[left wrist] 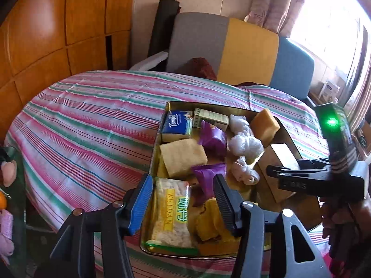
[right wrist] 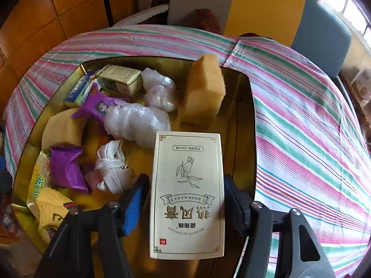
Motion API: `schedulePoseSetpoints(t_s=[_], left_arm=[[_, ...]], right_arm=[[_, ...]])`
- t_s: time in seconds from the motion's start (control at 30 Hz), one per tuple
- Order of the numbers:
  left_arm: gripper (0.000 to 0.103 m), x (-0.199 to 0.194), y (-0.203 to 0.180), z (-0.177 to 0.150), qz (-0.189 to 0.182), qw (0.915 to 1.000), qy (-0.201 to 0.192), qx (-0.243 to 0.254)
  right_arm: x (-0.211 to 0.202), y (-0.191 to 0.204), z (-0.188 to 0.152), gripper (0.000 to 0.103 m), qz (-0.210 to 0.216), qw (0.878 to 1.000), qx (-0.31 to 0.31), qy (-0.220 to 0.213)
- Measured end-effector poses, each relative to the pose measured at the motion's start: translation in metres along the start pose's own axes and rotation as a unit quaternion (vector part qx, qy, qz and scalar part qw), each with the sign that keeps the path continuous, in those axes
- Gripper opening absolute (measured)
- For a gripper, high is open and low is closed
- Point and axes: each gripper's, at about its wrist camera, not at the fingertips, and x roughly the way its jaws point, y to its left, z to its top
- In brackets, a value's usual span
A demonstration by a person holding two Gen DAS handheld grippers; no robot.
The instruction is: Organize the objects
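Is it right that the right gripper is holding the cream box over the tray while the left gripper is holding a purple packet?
Not quite. The left gripper holds nothing; the left wrist view shows its jaws open above the tray. The right gripper does hold the cream box.

Between your right gripper's (right wrist: pixel 185 199) blue and black pads you have a cream box (right wrist: pixel 187 194) printed with dark line art and gold corner frames. Ahead of it stands a yellow-orange sponge (right wrist: pixel 204 92); to its left lie white plastic bundles (right wrist: pixel 136 120), a white cord (right wrist: pixel 111 164) and purple packets (right wrist: pixel 67 169). The tray (right wrist: pixel 241 139) shines gold. The cloth (right wrist: pixel 301 127) under it runs in pink, green, white and thin blue stripes. Between your left gripper's (left wrist: pixel 183 199) pads shows a pale yellow-lettered snack pack (left wrist: pixel 171 210).
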Motion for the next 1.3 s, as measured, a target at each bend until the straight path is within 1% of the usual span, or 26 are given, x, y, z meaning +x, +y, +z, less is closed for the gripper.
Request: schedulePoseSetpoints(t_s=[0.1,0.17,0.23,0.3,0.37,0.47,0.5,0.57,0.7,0.8,0.9,1.0,1.07,1.3], left_arm=[[0.055,-0.007,-0.002,0.002,0.021,0.9996,-0.016,0.006],[0.055,-0.013,-0.004,0.003,0.03,0.9991,-0.025,0.013],[0.055,-0.018,-0.007,0.005,0.041,0.9985,-0.031,0.019],[0.055,-0.022,-0.011,0.004,0.051,0.9977,-0.034,0.029],[0.055,-0.027,-0.013,0.003,0.053,0.9973,-0.038,0.032],[0.057,-0.038,-0.017,0.001,0.056,0.9968,-0.048,0.033],[0.06,-0.041,-0.019,0.0,0.065,0.996,-0.05,0.034],[0.061,-0.047,-0.023,-0.001,0.084,0.9941,-0.057,0.039],[0.061,-0.059,-0.023,-0.007,0.081,0.9936,-0.074,0.028],[0.061,-0.065,-0.023,-0.011,0.091,0.9915,-0.089,0.027],[0.061,-0.065,-0.023,-0.012,0.093,0.9917,-0.085,0.023],[0.061,-0.063,-0.022,-0.012,0.089,0.993,-0.075,0.021],[0.059,-0.063,-0.022,-0.013,0.09,0.9929,-0.074,0.022],[0.059,-0.06,-0.023,-0.015,0.091,0.9932,-0.067,0.029]], right_arm=[[-0.013,-0.001,-0.002,0.072,0.005,1.0,0.007,-0.024],[-0.023,-0.001,-0.004,0.082,0.013,0.999,0.012,-0.042],[-0.032,-0.001,-0.009,0.088,0.015,0.998,0.013,-0.059],[-0.039,0.002,-0.014,0.091,0.009,0.997,0.013,-0.074],[-0.047,0.003,-0.021,0.095,0.004,0.996,0.016,-0.089],[-0.061,0.008,-0.035,0.096,-0.006,0.993,0.022,-0.116],[-0.067,0.009,-0.04,0.097,-0.009,0.992,0.024,-0.125],[-0.076,0.012,-0.05,0.098,-0.02,0.989,0.029,-0.144],[-0.089,0.019,-0.066,0.099,-0.028,0.984,0.033,-0.172],[-0.095,0.021,-0.073,0.099,-0.032,0.981,0.044,-0.186],[-0.099,0.024,-0.078,0.101,-0.029,0.979,0.054,-0.193],[-0.099,0.029,-0.08,0.101,-0.032,0.979,0.05,-0.194],[-0.099,0.031,-0.08,0.101,-0.031,0.979,0.05,-0.194],[-0.1,0.032,-0.081,0.101,-0.03,0.979,0.047,-0.197]])
